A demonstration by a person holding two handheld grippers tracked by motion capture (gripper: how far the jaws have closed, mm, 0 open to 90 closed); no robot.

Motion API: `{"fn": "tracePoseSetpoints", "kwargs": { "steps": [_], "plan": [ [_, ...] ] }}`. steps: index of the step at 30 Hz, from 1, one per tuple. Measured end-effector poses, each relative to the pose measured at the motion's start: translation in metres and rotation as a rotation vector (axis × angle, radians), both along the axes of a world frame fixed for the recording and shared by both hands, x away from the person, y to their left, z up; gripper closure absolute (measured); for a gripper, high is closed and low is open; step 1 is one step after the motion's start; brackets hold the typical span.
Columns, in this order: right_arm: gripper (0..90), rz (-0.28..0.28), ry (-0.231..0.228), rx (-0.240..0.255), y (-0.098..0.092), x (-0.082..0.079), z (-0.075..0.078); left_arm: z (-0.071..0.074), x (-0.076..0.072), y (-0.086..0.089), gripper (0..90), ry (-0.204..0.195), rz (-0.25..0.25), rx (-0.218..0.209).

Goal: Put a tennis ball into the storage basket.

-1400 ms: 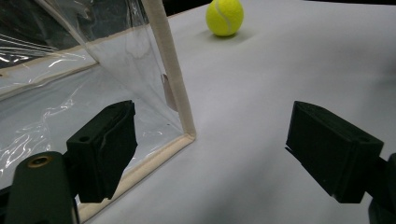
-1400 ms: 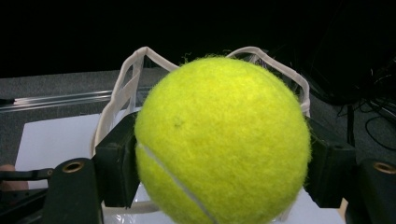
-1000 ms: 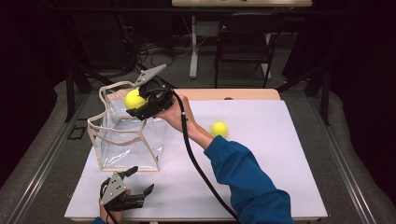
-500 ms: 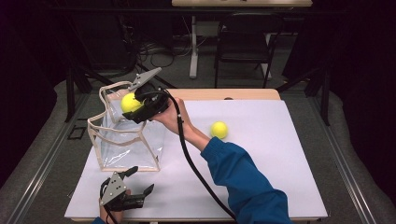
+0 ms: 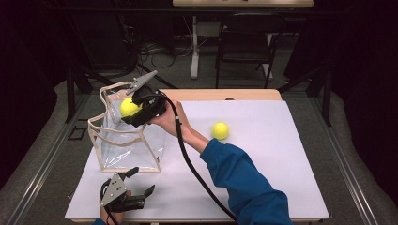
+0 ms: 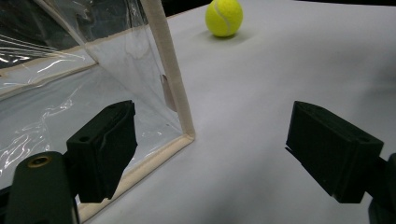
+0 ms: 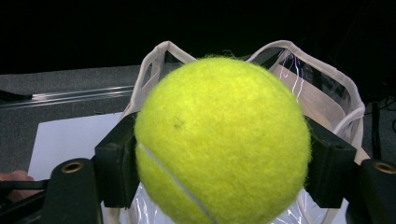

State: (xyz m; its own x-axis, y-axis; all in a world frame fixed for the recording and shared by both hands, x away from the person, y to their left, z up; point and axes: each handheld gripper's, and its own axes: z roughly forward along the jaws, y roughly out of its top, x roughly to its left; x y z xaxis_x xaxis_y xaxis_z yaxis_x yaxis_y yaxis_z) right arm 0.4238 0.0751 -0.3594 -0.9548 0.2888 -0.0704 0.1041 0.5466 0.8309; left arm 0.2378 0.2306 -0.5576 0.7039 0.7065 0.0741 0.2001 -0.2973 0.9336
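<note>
Squeezing the fuzzy yellow tennis ball (image 5: pixel 127 107) across its middle, my right gripper (image 5: pixel 133 108) is clamped above the clear plastic tote bag (image 5: pixel 129 147); it's light, springy, grippy. Left gripper (image 5: pixel 140 183) rests with jaws apart.

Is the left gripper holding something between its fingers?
No, the left gripper is open, with bare table between its fingers.

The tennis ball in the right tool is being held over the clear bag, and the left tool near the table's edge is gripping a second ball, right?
Not quite: the left tool grips nothing; the left gripper view shows its jaws open and empty. The second ball lies on the table.
</note>
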Motion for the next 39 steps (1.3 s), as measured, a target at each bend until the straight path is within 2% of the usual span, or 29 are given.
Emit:
{"fn": "tracePoseSetpoints", "kwargs": {
  "steps": [10, 12, 17, 19, 21, 28, 39],
  "plan": [
    [24.9, 0.007, 0.026, -0.020, 0.002, 0.002, -0.006, 0.000, 0.000, 0.000, 16.1, 0.001, -0.001, 0.000],
    [22.3, 0.009, 0.032, -0.023, 0.002, 0.003, -0.007, 0.000, 0.000, 0.000, 16.1, 0.001, -0.001, 0.000],
    [14.8, 0.026, 0.037, 0.007, -0.004, 0.003, -0.002, 0.000, 0.000, 0.000, 16.1, 0.002, -0.002, 0.000],
    [12.7, 0.024, 0.037, 0.012, -0.008, 0.004, -0.001, 0.000, 0.000, 0.000, 16.1, 0.002, -0.002, -0.001],
    [6.2, 0.018, 0.037, 0.035, -0.016, 0.003, 0.002, 0.000, 0.000, 0.000, 16.1, 0.003, -0.003, -0.001],
    [0.5, 0.018, 0.032, 0.061, -0.033, 0.002, 0.007, 0.000, 0.000, 0.000, 16.1, 0.002, -0.003, 0.001],
    [0.0, -0.001, 0.024, 0.032, -0.062, -0.006, 0.001, 0.000, 0.000, -0.001, 16.1, 0.005, -0.003, 0.007]
  ]
}}
